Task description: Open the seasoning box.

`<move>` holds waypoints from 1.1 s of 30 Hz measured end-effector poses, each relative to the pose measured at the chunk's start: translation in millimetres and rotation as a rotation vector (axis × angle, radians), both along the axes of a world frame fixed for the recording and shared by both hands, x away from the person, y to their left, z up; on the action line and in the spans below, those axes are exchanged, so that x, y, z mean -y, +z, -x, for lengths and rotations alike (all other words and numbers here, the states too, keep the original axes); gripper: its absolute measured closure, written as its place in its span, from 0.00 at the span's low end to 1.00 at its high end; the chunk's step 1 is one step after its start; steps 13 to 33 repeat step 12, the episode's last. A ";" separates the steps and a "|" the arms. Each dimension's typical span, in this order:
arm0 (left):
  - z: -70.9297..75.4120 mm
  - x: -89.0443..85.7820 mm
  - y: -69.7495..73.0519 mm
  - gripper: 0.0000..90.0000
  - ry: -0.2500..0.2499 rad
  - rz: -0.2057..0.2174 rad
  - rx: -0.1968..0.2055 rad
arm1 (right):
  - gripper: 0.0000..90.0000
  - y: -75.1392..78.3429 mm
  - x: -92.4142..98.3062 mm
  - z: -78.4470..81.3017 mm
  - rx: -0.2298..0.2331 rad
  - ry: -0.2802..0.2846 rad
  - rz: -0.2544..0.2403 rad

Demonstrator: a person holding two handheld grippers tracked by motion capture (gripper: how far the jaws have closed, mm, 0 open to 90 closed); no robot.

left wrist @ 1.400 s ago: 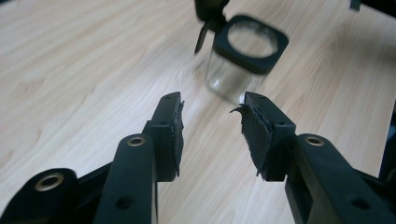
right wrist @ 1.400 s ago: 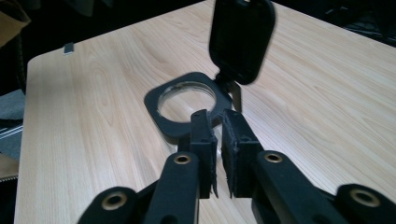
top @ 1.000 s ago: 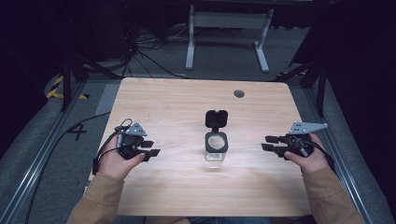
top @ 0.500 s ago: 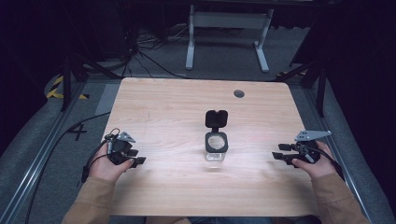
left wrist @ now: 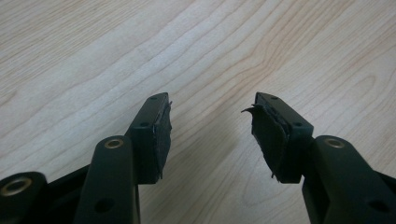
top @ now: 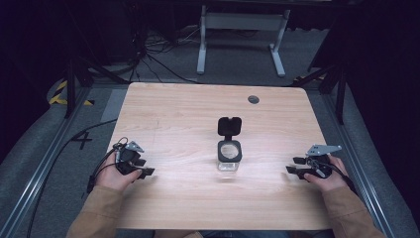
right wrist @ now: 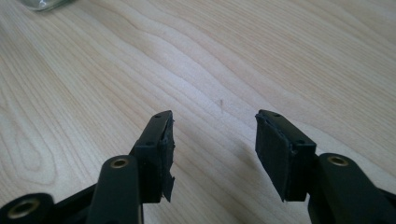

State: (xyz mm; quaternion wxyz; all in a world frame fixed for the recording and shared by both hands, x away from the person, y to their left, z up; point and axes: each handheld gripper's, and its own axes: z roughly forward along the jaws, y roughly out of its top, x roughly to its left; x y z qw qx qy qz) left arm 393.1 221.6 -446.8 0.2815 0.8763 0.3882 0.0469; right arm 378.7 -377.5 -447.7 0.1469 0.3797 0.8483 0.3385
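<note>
A small clear jar (top: pixel 229 157) with a black flip lid (top: pixel 229 125) standing open sits at the middle of the wooden table (top: pixel 198 109). My left gripper (top: pixel 141 167) rests low near the table's left front, well left of the jar. Its jaws are open with only bare wood between them (left wrist: pixel 210 121). My right gripper (top: pixel 296 165) sits near the right front edge, to the right of the jar, also open and empty (right wrist: pixel 215 135). The jar's glass base (right wrist: pixel 44 3) peeks in at the top left of the right gripper view.
A dark round grommet (top: pixel 253 99) is set in the table near the far right. Beyond the table are a grey floor, cables (top: pixel 148 59) and a white metal stand (top: pixel 242 25). A cable (top: pixel 59 153) trails off the left gripper.
Both grippers have drawn back toward the person and outward, away from the jar, and settled lower near the front corners. The jar has not moved.
</note>
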 end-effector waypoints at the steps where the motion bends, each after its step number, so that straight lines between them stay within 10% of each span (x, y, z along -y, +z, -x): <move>1: 0.0 0.0 0.0 0.53 0.000 0.000 0.000 | 0.53 0.0 0.0 0.0 0.000 0.000 0.000; 33: -0.8 5.0 -2.7 0.50 -0.001 -0.005 0.000 | 0.52 -3.5 -3.4 0.6 0.002 0.012 -0.012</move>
